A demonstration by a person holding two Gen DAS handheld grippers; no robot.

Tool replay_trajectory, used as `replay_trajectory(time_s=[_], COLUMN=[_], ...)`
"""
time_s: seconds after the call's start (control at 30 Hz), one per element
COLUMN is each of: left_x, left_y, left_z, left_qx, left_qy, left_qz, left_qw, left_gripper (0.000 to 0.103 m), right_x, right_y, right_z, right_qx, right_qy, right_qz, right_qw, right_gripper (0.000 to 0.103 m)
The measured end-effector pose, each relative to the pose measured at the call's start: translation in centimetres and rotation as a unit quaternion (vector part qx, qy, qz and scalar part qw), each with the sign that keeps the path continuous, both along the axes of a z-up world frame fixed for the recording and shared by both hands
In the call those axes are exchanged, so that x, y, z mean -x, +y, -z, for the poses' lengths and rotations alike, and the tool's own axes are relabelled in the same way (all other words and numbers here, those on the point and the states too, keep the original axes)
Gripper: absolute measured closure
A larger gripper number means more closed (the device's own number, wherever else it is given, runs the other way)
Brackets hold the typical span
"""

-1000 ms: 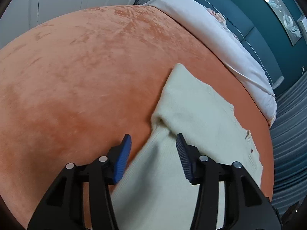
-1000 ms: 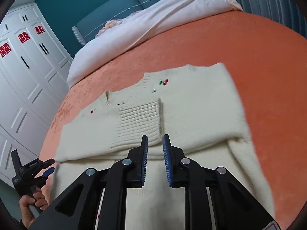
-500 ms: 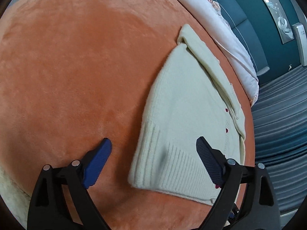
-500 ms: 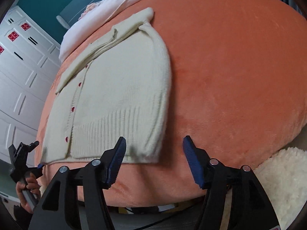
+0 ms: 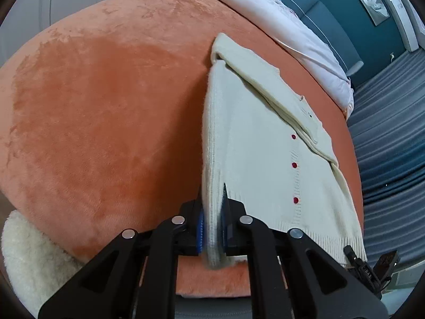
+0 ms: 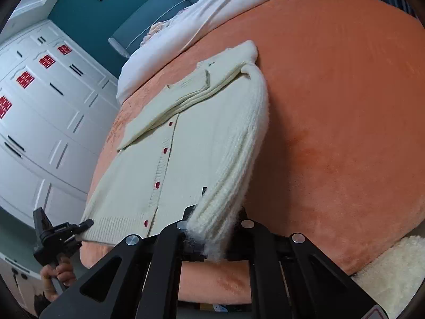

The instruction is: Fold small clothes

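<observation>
A cream knit cardigan (image 5: 265, 146) with red buttons lies on the orange bed cover, sleeves folded across its top. My left gripper (image 5: 212, 228) is shut on the hem's left corner, lifting that edge. My right gripper (image 6: 212, 228) is shut on the hem's right corner of the cardigan (image 6: 191, 154), which bunches between the jaws. The left gripper also shows in the right wrist view (image 6: 85, 223), held by a hand at the other hem corner. The right gripper shows in the left wrist view (image 5: 348, 251) at the lower right.
The orange bed cover (image 5: 106, 119) spreads wide to the left. A white duvet (image 5: 279, 18) lies at the bed's head. A fluffy white rug (image 5: 26, 252) is below the bed's edge. White wardrobes (image 6: 39, 106) stand at the left in the right wrist view.
Both grippers were open at the hem half a second ago; both have now closed on the hem corners and lifted them slightly.
</observation>
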State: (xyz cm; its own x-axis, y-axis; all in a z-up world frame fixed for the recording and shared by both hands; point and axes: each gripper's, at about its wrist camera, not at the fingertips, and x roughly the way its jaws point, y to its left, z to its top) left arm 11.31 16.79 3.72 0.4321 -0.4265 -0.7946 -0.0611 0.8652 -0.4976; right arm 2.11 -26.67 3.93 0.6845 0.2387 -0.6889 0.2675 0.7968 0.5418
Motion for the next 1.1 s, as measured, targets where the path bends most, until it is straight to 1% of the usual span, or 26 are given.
replay_trajectory(time_s=[0.1, 0.17, 0.23, 0.3, 0.33, 0.4, 0.47, 0.5, 0.53, 0.6, 0.67, 0.77, 0.8, 0.83, 0.87, 0.9, 0.93, 0.97, 1.0, 1.03, 1.07, 1.1], left_x=[3.6, 6.3, 9.7, 13.4, 15.1, 18.2, 20.3, 20.5, 20.1, 17.8, 14.2, 7.2, 5.0, 2.4, 0.0, -2.0, -4.3, -6.1, -7.4, -8.1, -8.2, -7.8], left_y=[0.8, 1.3, 2.6, 3.8, 4.2, 4.9, 5.3, 5.3, 5.2, 5.1, 5.0, 4.5, 4.2, 3.9, 3.3, 2.4, 1.7, 1.1, 0.8, 0.8, 1.3, 2.2], left_z=[-0.6, -0.7, -0.4, 0.0, 0.2, 0.2, -0.7, -1.2, -2.1, -4.2, -6.4, -9.2, -9.7, -10.0, -9.7, -9.0, -7.8, -6.2, -4.7, -3.5, -2.8, -2.1], left_qx=[-0.015, -0.029, -0.033, -0.045, -0.052, -0.064, -0.060, -0.062, -0.065, -0.048, -0.022, 0.001, -0.001, -0.007, -0.011, -0.022, -0.043, -0.071, -0.109, -0.137, -0.122, -0.080], left_qy=[0.012, 0.024, 0.047, 0.080, 0.094, 0.116, 0.117, 0.112, 0.102, 0.067, 0.022, -0.038, -0.060, -0.084, -0.103, -0.116, -0.118, -0.114, -0.102, -0.080, -0.064, -0.057], left_qz=[0.020, 0.034, 0.044, 0.055, 0.060, 0.069, 0.069, 0.069, 0.066, 0.052, 0.042, 0.018, 0.009, -0.001, -0.006, -0.003, -0.007, -0.012, -0.021, -0.043, -0.054, -0.062], left_qw=[0.9996, 0.9987, 0.9974, 0.9943, 0.9924, 0.9888, 0.9890, 0.9893, 0.9905, 0.9952, 0.9987, 0.9991, 0.9981, 0.9965, 0.9946, 0.9931, 0.9921, 0.9909, 0.9886, 0.9864, 0.9890, 0.9932], left_gripper=[0.095, 0.095, 0.095, 0.095, 0.095, 0.095, 0.095, 0.095, 0.095, 0.095, 0.095, 0.094, 0.094, 0.093, 0.090, 0.090, 0.080, 0.060, 0.058, 0.060, 0.060, 0.059], right_x=[2.6, 4.6, 7.1, 9.9, 11.6, 14.5, 17.2, 18.2, 18.8, 18.7, 16.4, 10.7, 8.5, 6.1, 3.7, 0.7, -1.5, -3.4, -4.8, -5.9, -6.3, -5.9], right_y=[0.4, 1.2, 2.6, 4.2, 5.0, 6.1, 6.7, 6.8, 6.9, 7.0, 6.1, 3.4, 2.6, 1.6, 0.7, -0.3, -1.2, -1.6, -2.0, -2.2, -2.4, -2.6], right_z=[-1.2, -1.3, -0.9, -0.6, -0.4, 0.1, 0.6, 0.6, 0.5, -0.5, -2.6, -6.4, -7.2, -7.8, -7.9, -7.4, -6.8, -6.0, -5.1, -4.3, -3.4, -2.8], right_qx=[0.025, 0.043, 0.066, 0.080, 0.081, 0.065, 0.033, 0.014, 0.001, -0.005, -0.009, 0.006, 0.010, 0.007, -0.002, -0.015, -0.019, -0.009, 0.005, 0.017, 0.006, -0.023], right_qy=[0.009, 0.029, 0.056, 0.073, 0.082, 0.101, 0.120, 0.126, 0.125, 0.107, 0.062, -0.030, -0.056, -0.080, -0.098, -0.110, -0.121, -0.123, -0.116, -0.102, -0.098, -0.101], right_qz=[-0.041, -0.080, -0.127, -0.175, -0.200, -0.232, -0.239, -0.235, -0.231, -0.220, -0.204, -0.159, -0.142, -0.124, -0.107, -0.088, -0.067, -0.037, -0.001, 0.039, 0.071, 0.093], right_qw=[0.999, 0.995, 0.988, 0.979, 0.973, 0.965, 0.963, 0.964, 0.965, 0.969, 0.977, 0.987, 0.988, 0.989, 0.989, 0.990, 0.990, 0.992, 0.993, 0.994, 0.993, 0.990], right_gripper=[0.095, 0.095, 0.095, 0.095, 0.095, 0.095, 0.095, 0.095, 0.095, 0.095, 0.095, 0.095, 0.095, 0.095, 0.095, 0.094, 0.090, 0.079, 0.070, 0.064, 0.064, 0.062])
